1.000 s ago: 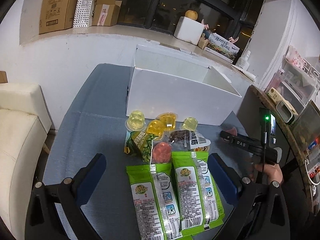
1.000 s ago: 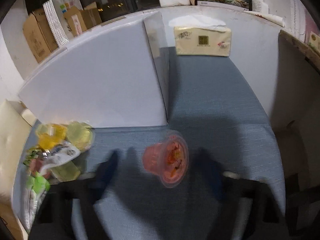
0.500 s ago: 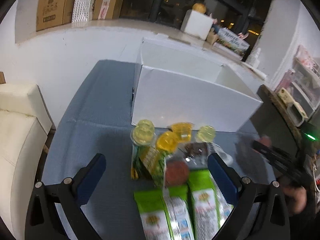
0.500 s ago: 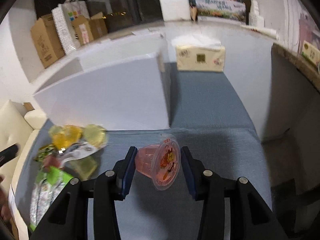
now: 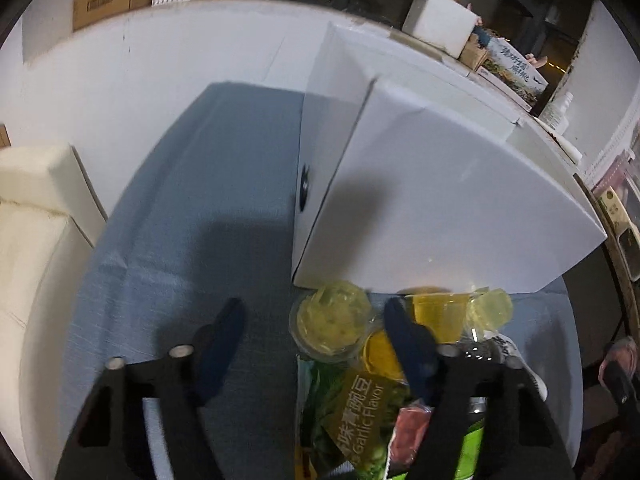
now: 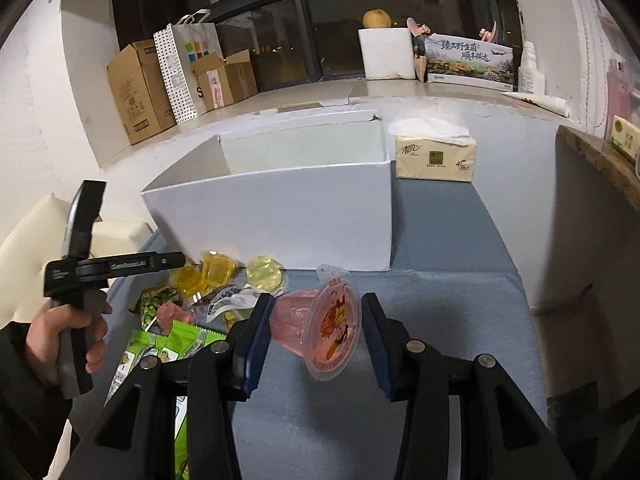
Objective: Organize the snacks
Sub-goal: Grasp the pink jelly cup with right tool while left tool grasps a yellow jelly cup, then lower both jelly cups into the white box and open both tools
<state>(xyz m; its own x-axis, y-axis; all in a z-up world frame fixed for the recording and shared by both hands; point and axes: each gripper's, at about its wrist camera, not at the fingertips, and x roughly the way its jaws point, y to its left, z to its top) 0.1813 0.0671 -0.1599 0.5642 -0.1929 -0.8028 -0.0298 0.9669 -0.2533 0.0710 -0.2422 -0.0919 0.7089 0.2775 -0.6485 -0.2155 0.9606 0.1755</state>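
My right gripper (image 6: 316,326) is shut on a pink jelly cup (image 6: 320,324), held tilted above the blue tablecloth in front of the open white box (image 6: 280,216). My left gripper (image 5: 316,340) is open, low over the snack pile, with a pale yellow jelly cup (image 5: 334,322) between its fingers; its right finger (image 5: 408,348) lies over an orange jelly cup (image 5: 440,316). A green garlic-pea bag (image 5: 356,416) lies below. In the right wrist view the pile (image 6: 208,284) and the left gripper's body (image 6: 112,268) sit at the left.
A yellow tissue pack (image 6: 436,156) stands right of the box at the back. A cream sofa (image 5: 28,220) borders the table's left edge. A wooden shelf (image 6: 600,160) is at the right. Cardboard boxes (image 6: 136,92) sit on the window ledge.
My right gripper has lifted the pink jelly cup up off the cloth toward the box. My left gripper has moved forward and down onto the jelly cups, its fingers narrowing.
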